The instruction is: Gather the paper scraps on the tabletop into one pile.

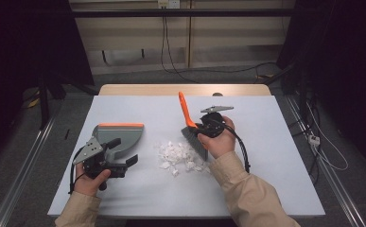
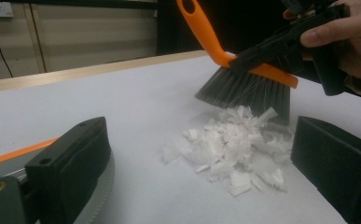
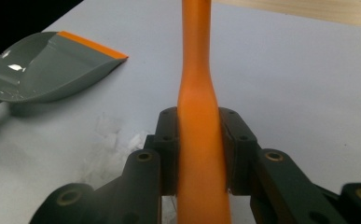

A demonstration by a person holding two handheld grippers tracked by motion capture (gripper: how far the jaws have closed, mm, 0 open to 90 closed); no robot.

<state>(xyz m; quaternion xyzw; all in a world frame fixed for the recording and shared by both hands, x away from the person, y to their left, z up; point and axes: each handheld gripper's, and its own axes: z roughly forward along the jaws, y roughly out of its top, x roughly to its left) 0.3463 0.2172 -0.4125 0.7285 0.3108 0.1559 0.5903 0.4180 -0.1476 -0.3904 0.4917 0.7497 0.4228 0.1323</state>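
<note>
Left gripper [image 1: 124, 163]: fingers [image 2: 68, 158] spread wide, gripping nothing; dustpan [image 1: 119, 135] lies just beyond them on the bench [image 1: 275, 156], orange lip towards far edge. Paper scraps [image 1: 178, 155] piled between both grippers, none in the pan. Right gripper [image 1: 209, 126]: fingers [image 3: 236, 140] clamped on the brush [image 2: 243, 88] handle, bristles at the pile's right edge. Judgement: sweeping barely begun; pan must be positioned, scraps swept in.

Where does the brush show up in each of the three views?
High view: brush at table centre, right of the paper scraps.
Left gripper view: brush upper right, bristles above the scraps.
Right gripper view: its orange handle runs up the middle, clamped by the right hand-held gripper.
Shared landmark: the grey dustpan.
</note>
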